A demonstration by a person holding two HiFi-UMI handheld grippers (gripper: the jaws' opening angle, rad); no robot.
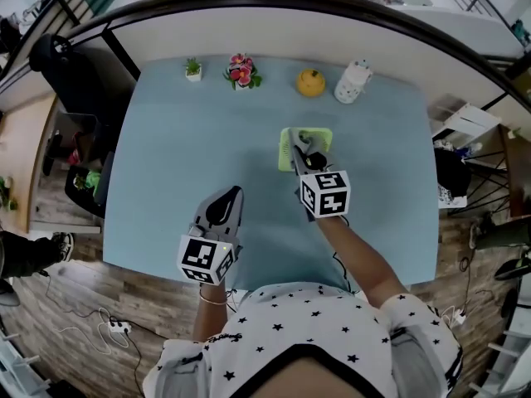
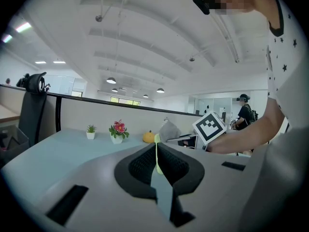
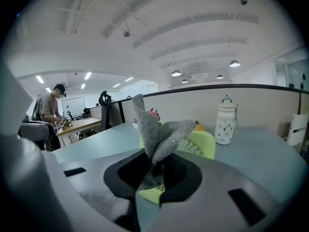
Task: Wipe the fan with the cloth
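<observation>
A small light-green fan lies on the pale blue table, right of the middle. My right gripper is right over it, shut on a grey cloth that sticks up in folds from between the jaws. In the right gripper view the fan shows just behind and under the cloth. My left gripper hovers near the table's front edge, left of the fan and apart from it. Its jaws are shut with nothing in them; only a thin slit shows between them.
Along the table's far edge stand a small potted plant, a pot of pink flowers, an orange round ornament and a white bottle. A partition wall runs behind them. A black chair stands off the left side.
</observation>
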